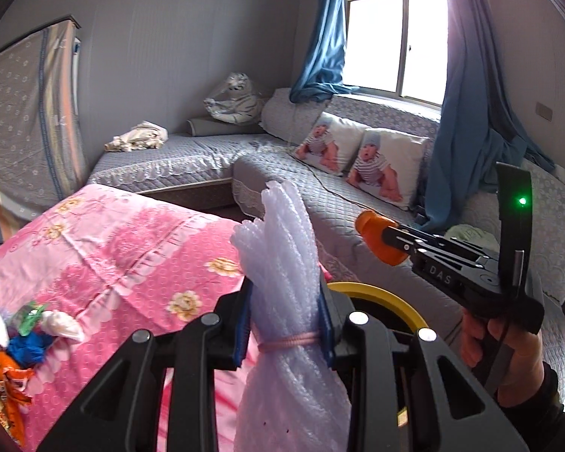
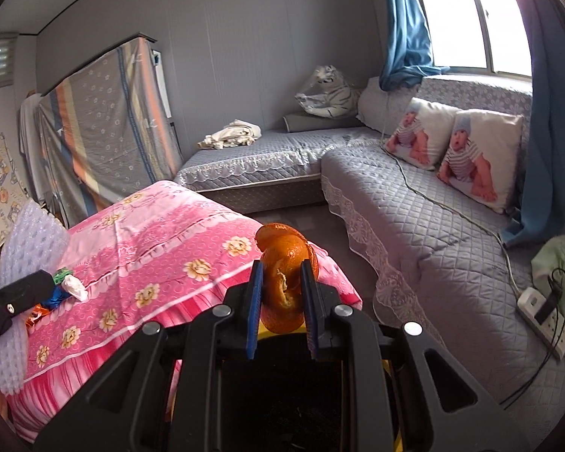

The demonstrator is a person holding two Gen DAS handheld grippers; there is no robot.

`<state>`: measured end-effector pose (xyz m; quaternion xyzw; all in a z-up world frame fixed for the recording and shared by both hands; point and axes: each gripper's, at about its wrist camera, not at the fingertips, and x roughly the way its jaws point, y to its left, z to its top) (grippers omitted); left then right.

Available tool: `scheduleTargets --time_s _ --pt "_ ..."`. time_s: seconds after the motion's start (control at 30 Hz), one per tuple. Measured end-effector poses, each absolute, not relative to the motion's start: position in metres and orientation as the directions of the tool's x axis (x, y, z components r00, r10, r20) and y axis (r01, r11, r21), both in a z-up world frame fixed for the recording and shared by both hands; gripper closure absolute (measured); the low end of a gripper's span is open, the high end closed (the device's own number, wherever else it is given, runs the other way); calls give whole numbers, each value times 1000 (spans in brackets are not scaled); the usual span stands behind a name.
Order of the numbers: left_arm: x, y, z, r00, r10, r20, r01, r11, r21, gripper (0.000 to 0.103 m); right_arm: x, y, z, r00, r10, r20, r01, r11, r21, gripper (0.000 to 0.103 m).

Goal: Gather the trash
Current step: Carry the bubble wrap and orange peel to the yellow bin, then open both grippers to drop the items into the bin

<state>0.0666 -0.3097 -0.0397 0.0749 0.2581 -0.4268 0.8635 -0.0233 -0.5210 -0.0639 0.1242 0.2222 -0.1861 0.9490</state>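
Two grippers clamped, left (image 1: 286, 320) on foam bundle (image 1: 282, 248), right (image 2: 282, 297) on orange peel (image 2: 285, 282), wrappers (image 1: 22, 342) on pink bedspread (image 1: 124, 248)

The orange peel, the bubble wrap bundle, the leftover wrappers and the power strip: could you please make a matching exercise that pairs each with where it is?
Things:
1. orange peel
2. bubble wrap bundle
3. pile of wrappers
4. white power strip

Places:
A. lying on the grey quilted sofa
B. clamped in the left gripper
C. lying on the pink floral cloth
D. clamped in the right gripper, above the yellow-rimmed bin

Pairs: 1-D, 2-B, 3-C, 4-A
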Motion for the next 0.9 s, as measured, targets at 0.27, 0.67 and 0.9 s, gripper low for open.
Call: scheduleTargets --time_s 0.27,0.67,0.9 --pt "68 -351 -73 445 -680 -583 789 606 -105 75 -32 -539 -94 801 -304 -516 453 871 191 84" --pt "75 -380 -106 373 -658 -654 788 597 -151 75 -37 -558 -139 764 -258 -591 490 829 271 84" --pt "81 -386 -116 340 -661 -669 782 593 -189 74 -37 -561 -144 761 -253 -597 495 822 283 83"
